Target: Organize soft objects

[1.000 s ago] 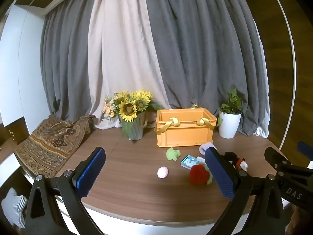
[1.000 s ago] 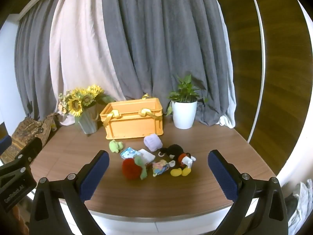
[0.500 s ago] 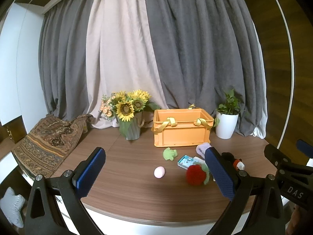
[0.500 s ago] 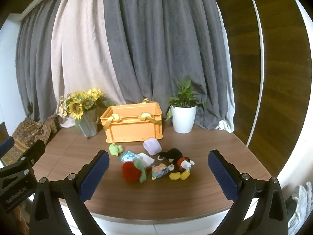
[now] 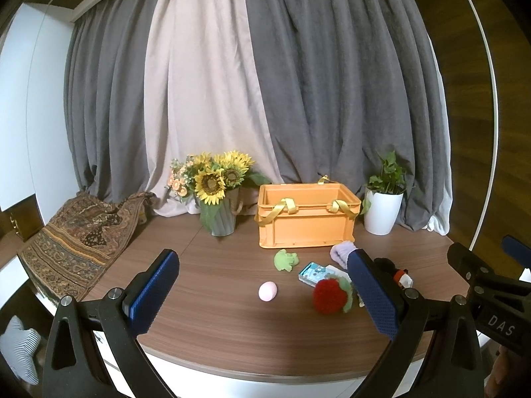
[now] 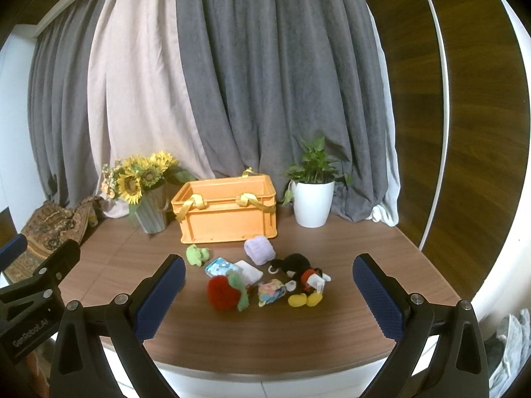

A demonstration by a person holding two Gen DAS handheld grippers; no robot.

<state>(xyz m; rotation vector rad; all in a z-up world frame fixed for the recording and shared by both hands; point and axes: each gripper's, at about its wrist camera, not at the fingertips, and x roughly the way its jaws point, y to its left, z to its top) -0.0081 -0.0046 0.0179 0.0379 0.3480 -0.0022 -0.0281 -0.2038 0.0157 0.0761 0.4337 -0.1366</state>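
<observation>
An orange crate (image 5: 305, 219) (image 6: 229, 212) with yellow handles stands at the back of the round wooden table. In front of it lie soft toys: a red strawberry (image 5: 330, 295) (image 6: 224, 293), a green frog (image 5: 285, 259) (image 6: 196, 254), a pink egg (image 5: 267, 291), a lilac roll (image 6: 259, 250), a black mouse doll (image 6: 300, 273) and small packets (image 6: 220, 267). My left gripper (image 5: 264, 295) is open and empty, held above the table's near edge. My right gripper (image 6: 268, 293) is open and empty, also near the front edge.
A vase of sunflowers (image 5: 217, 195) stands left of the crate and a white potted plant (image 6: 312, 195) right of it. A patterned cloth (image 5: 76, 232) drapes over the table's left side. Curtains hang behind. The table edge (image 6: 265, 373) is just below the grippers.
Both grippers have drawn back and risen slightly, so the table objects look a little smaller and lower. Nothing on the table has moved.
</observation>
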